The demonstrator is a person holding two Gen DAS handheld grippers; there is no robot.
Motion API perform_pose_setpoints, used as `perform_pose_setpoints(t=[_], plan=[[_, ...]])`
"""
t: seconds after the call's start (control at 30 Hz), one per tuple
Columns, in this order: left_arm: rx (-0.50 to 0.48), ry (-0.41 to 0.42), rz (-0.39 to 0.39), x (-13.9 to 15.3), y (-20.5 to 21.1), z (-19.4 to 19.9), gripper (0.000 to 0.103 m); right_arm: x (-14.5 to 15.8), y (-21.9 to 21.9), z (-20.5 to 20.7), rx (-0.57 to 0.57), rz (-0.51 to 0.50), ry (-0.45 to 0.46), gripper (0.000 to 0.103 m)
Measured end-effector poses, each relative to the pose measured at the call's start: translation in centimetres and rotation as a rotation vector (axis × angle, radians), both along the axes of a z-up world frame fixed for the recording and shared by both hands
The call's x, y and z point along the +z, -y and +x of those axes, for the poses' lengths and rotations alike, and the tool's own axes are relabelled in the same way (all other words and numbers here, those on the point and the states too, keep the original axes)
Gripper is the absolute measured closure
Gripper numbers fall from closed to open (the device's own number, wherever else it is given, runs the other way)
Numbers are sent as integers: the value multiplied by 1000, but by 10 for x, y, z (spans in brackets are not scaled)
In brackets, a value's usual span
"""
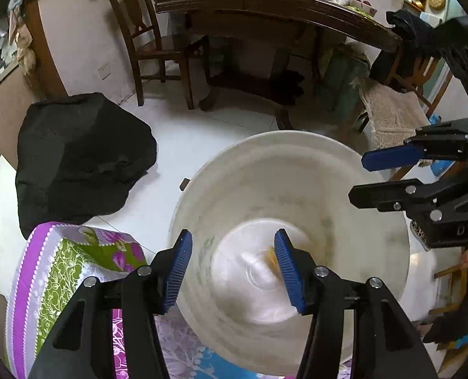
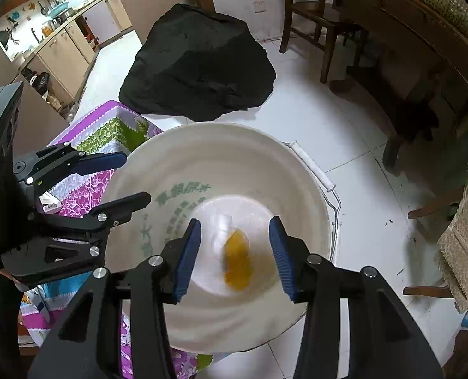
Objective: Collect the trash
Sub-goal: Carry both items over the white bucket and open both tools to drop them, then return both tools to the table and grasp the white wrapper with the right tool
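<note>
Both my grippers hang over the bucket (image 2: 303, 170), pointed down into it so whatever I let go lands inside, not on the floor (image 2: 354, 132). Left gripper (image 1: 232, 267): jaws apart, nothing between them. Right gripper (image 2: 235, 252): jaws apart too, nothing gripped. Trash, a blurred orange scrap (image 2: 238, 262) with a clear bit (image 2: 223, 224), sits down by the bucket's bottom, below the right jaws. Drop looks done; tablecloth (image 2: 107, 129) edge stays just beside the rim.

blurring: yellow-orange scrap (image 2: 237, 260) and clear plastic piece (image 2: 222, 230) at white plastic bucket (image 2: 171, 158) bottom, shapes unreadable | smearing: green printed lettering (image 2: 183, 195) on bucket wall | cutting off at frame edge: floral purple-green cloth (image 1: 60, 262) | hiding contents: black plastic bag (image 2: 199, 63)
</note>
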State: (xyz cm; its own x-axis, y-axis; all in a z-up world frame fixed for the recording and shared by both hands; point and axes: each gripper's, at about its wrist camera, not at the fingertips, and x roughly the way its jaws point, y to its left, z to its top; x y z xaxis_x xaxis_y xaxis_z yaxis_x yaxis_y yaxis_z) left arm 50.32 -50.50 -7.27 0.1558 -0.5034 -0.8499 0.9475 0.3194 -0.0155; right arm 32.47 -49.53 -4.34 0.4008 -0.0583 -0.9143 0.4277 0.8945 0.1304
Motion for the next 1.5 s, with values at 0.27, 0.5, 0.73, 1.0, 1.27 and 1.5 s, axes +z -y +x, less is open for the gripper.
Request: perform_pose_setpoints(t=[0.27,0.5,0.73,1.0,1.27,1.5], plan=[[6,38,-15,2,-18,-8,48,-9,-16,-5,4,-19,-10,60],[60,116,-88,33,-81,-22,43,4,-43,-19,20,-14,99,60],[219,147,-140,60,-204,-37,38,7,-104,-44,94,-6,229,60],[508,183,-234,82,-388,-66,30,-2,-196,-67,256,-14,327,60],[797,226,-198,49,-543,-134,30,-24,-278,-91,339,62,388,60],[907,126,-186,1,-615,-191,30,-42,-339,-112,436,80,418,60]])
